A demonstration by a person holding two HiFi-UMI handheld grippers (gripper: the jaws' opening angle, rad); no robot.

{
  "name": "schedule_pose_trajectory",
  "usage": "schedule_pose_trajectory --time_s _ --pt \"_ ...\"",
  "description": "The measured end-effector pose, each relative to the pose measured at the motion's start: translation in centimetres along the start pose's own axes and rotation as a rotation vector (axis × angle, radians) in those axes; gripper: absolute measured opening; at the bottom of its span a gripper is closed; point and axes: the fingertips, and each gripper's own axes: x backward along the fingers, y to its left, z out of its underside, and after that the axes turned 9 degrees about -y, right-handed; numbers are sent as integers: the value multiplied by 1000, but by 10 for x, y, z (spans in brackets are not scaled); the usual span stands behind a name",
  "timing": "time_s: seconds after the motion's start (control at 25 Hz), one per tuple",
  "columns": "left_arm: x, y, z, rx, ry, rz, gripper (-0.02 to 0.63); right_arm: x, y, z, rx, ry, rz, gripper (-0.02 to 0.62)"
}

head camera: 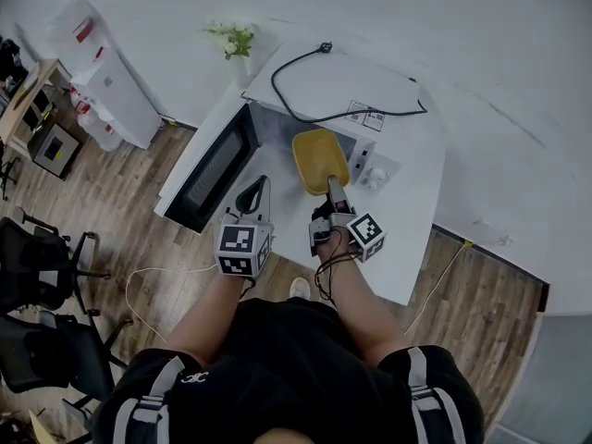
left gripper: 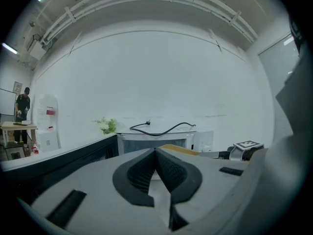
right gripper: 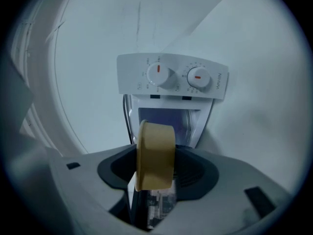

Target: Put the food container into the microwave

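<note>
- Grips a pale-yellow, rounded-rectangular plastic food container (head camera: 319, 158) (right gripper: 155, 151) with the right gripper (head camera: 331, 191) (right gripper: 152, 180), jaws narrow and clamped on its near rim.
- Holds that container in the air at the mouth of a white boxy microwave (head camera: 356, 95) (right gripper: 171, 94), open side up in the head view and well clear of the left gripper.
- Cannot tell whether its far end already crosses into the lit cavity (right gripper: 168, 124).
- Seen along the right gripper's jaws: container edge-on in front of the cavity, with a white control panel bearing two round dials (right gripper: 173, 77) above it in that rolled view.
- Carries the left gripper (head camera: 255, 192) (left gripper: 156, 155) with both dark padded jaws pressed together and nothing between them.
- Hovers that gripper above the swung-open, black-glass microwave door (head camera: 215, 169) (left gripper: 73, 153), beside the right gripper.
- On the microwave's top: a loose black power cord (head camera: 342, 114) (left gripper: 164, 129), plug end toward the wall.
- Under the microwave: a white table (head camera: 412, 229), set on a brown wood-plank floor (head camera: 139, 220).
- Behind the microwave's far corner: a small green plant with pale flowers (head camera: 231, 38) (left gripper: 105, 125).
- Further left: a white water dispenser (head camera: 106, 77) against the wall, and black office chairs (head camera: 37, 276) nearer the camera.
- Far left of the left gripper view: a person in dark clothes (left gripper: 22, 106) at a wooden table.
</note>
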Motion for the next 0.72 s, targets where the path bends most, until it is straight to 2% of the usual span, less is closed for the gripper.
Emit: schedule_pose_trajectory --time_s 0.32,0.72 --pt "-32 11 12 8 41 -22 0 -50 -10 -1 -17 28 21 235" --pt "-69 38 12 7 37 16 1 -100 -21 -3 -37 -66 42 235"
